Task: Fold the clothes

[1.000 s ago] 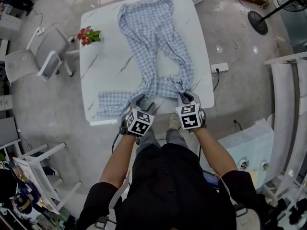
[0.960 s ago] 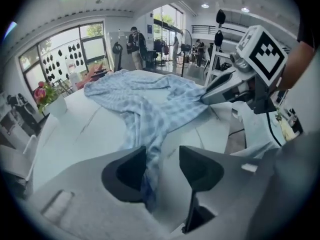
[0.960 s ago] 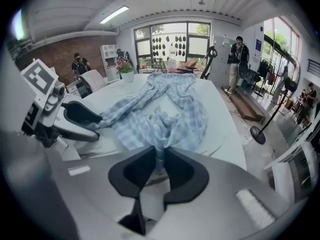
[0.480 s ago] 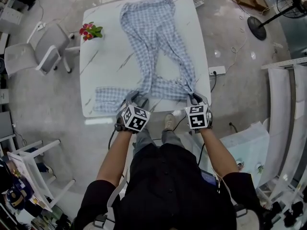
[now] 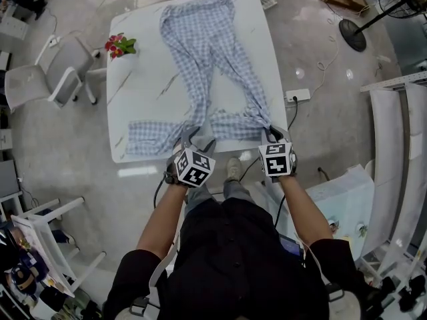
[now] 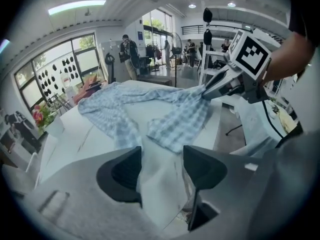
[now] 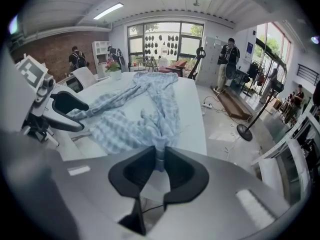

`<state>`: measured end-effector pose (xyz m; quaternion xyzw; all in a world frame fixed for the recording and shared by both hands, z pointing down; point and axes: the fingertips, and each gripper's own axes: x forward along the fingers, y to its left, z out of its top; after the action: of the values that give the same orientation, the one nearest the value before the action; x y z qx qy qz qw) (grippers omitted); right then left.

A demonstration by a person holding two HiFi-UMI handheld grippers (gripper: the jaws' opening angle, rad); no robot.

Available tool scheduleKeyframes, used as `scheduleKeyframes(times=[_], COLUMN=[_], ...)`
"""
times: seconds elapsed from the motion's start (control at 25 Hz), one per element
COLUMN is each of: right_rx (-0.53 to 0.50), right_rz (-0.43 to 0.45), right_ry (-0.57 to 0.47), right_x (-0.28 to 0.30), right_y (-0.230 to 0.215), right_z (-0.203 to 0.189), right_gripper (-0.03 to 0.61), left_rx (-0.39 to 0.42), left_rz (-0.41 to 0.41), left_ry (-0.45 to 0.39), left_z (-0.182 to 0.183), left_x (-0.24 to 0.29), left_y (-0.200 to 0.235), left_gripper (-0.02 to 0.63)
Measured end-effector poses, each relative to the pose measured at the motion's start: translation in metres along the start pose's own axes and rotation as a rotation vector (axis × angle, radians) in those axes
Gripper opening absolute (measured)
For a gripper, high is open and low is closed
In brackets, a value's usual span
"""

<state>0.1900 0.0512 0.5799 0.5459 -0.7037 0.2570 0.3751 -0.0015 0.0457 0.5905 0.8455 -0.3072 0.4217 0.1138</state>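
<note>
- Since a second ago the right gripper (image 5: 275, 136) has drawn its end of the trousers (image 5: 207, 52) sideways, closer to the near right corner of the tabletop (image 5: 140, 92). The jaws of the left gripper (image 5: 198, 139) have just been opening.
- Left jaws: wide apart and gripping nothing. Only bare white tabletop shows between them, and the checked cloth starts just beyond their tips.
- Right jaws: narrow, pinched on the bunched hem of one trouser leg.
- The blue-checked trousers lie lengthwise on the tabletop, with the waist at the far edge and both legs running toward the person.
- One leg runs straight to the right gripper at the near right corner.
- The other leg bends near the front edge and lies sideways toward the near left corner.
- Both grippers are at the near edge, apart from each other.
- Flowers (image 5: 120, 45) stand at the far left of the tabletop, clear of the cloth.
</note>
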Motion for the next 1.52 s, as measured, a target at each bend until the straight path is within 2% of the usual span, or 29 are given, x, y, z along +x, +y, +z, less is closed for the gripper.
scheduleKeyframes(times=[0.08,0.2,0.32,0.4,0.48,0.56,0.68,0.84,0.96,1.16,1.4,1.52], right_rx=[-0.005,-0.011,-0.024,-0.026,-0.015,0.0,0.019,0.04,0.037,-0.014,-0.048,-0.065], right_rz=[0.007,0.012,0.013,0.014,0.015,0.017,0.017,0.026,0.046,0.117,0.155,0.166], right_ry=[-0.001,-0.005,-0.013,-0.019,-0.021,-0.022,-0.02,-0.042,-0.068,-0.092,-0.125,-0.129], right_x=[-0.001,0.0,-0.001,-0.002,-0.004,-0.005,-0.006,-0.008,-0.01,-0.013,-0.029,-0.033], right_y=[0.001,0.001,0.001,0.001,-0.001,-0.003,-0.006,-0.004,0.003,0.03,0.048,0.055], right_z=[-0.003,-0.006,-0.006,-0.004,-0.003,-0.003,-0.005,-0.005,0.003,0.013,0.007,0.001], right_gripper=[0.064,0.066,0.066,0.066,0.067,0.067,0.072,0.082,0.101,0.154,0.19,0.192], left_rx=[0.041,0.131,0.238,0.274,0.294,0.306,0.268,0.151,0.088,0.017,-0.041,-0.097], left_rz=[-0.028,-0.063,-0.111,-0.165,-0.19,-0.188,-0.242,-0.374,-0.432,-0.462,-0.401,-0.412], left_ry=[-0.024,-0.012,0.062,0.138,0.185,0.198,0.2,0.171,0.144,0.089,0.046,0.021], left_z=[0.015,0.034,0.046,0.045,0.042,0.041,0.041,0.042,0.041,0.041,0.033,0.035], left_x=[0.005,0.023,0.043,0.054,0.059,0.058,0.051,0.025,0.003,-0.033,-0.068,-0.089], left_y=[-0.012,-0.018,-0.021,-0.025,-0.027,-0.028,-0.041,-0.072,-0.088,-0.094,-0.07,-0.066], left_gripper=[0.264,0.258,0.245,0.238,0.21,0.123,0.043,0.037,0.037,0.035,0.034,0.034])
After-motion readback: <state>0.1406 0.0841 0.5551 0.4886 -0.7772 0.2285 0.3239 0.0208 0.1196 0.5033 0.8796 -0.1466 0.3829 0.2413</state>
